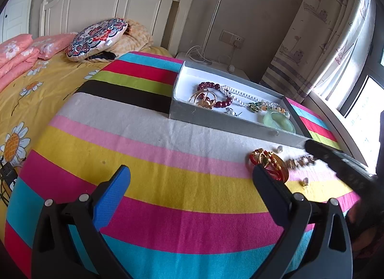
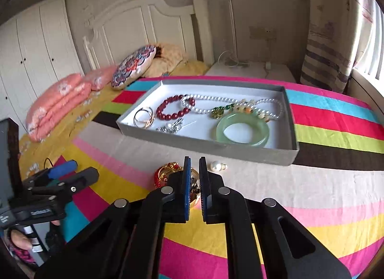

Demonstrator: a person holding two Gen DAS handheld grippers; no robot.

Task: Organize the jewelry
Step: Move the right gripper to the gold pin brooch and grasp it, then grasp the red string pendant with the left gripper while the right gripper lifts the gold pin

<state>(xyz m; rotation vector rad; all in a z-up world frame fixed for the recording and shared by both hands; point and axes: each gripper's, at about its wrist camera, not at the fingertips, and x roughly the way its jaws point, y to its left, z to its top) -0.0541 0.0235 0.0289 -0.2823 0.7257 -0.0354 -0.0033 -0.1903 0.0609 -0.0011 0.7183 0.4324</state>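
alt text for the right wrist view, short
The right gripper, nearly closed, reaches over a red and gold ornament on a striped blanket. Behind it, a grey tray holds a jade bangle, pearls and red beads.
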